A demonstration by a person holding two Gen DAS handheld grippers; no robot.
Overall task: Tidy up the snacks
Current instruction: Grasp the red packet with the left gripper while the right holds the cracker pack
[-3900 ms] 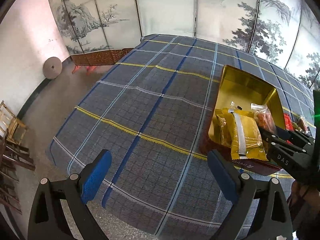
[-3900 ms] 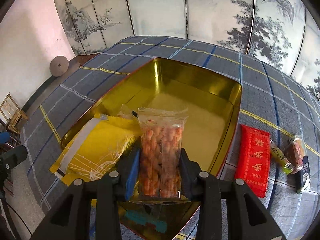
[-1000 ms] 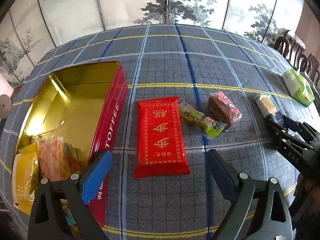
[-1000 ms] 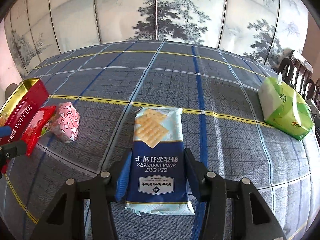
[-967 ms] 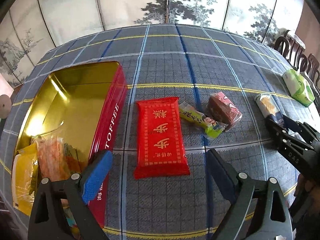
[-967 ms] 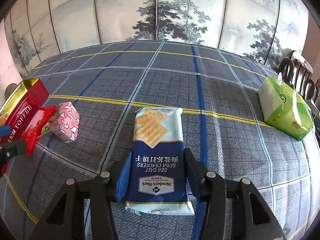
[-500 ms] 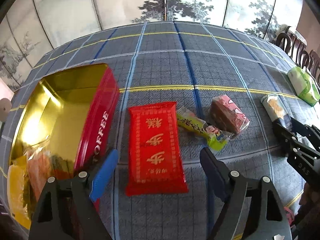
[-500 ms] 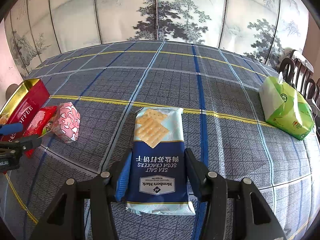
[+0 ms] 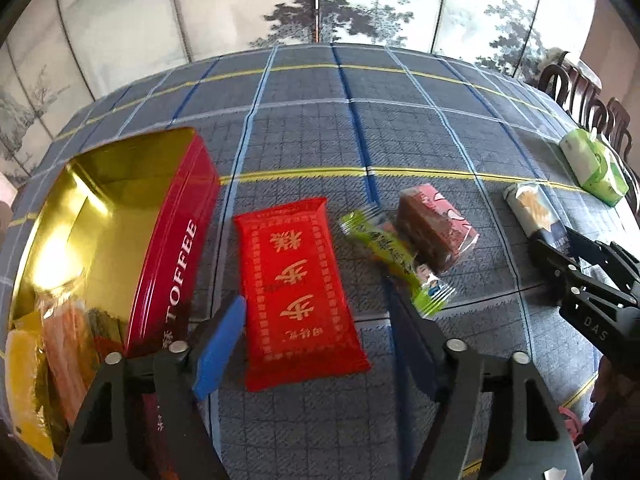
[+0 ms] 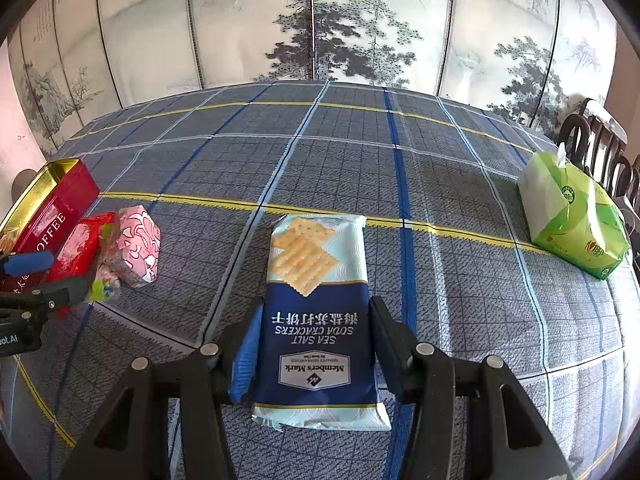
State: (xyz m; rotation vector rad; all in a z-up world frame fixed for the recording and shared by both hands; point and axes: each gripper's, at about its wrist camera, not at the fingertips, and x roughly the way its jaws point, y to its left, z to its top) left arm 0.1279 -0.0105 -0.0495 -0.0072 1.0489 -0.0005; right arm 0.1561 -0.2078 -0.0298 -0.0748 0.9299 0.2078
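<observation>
Toward the left edge of the bench, covered in a blue-grey plaid cloth: an open red rectangular tin with a gold inside and the word TOFFEE, holding a yellow packet and a clear bag of orange twists at its near end. Just right of the tin, apart from it: a flat red foil packet with gold characters, lying between the fingers of the left gripper, which are closing around it; blue pad close to its left edge, contact not clear. Next right: a slim green wrapped bar touching a pink-and-white wrapped block. Further right, mid-bench: a blue and pale-teal pack of sea salt soda crackers, flat on the cloth, pinched at its near end between the fingers of the right gripper. Toward the right edge: a green and white plastic pack of tissues. Behind the far edge: a folding screen painted with trees.
</observation>
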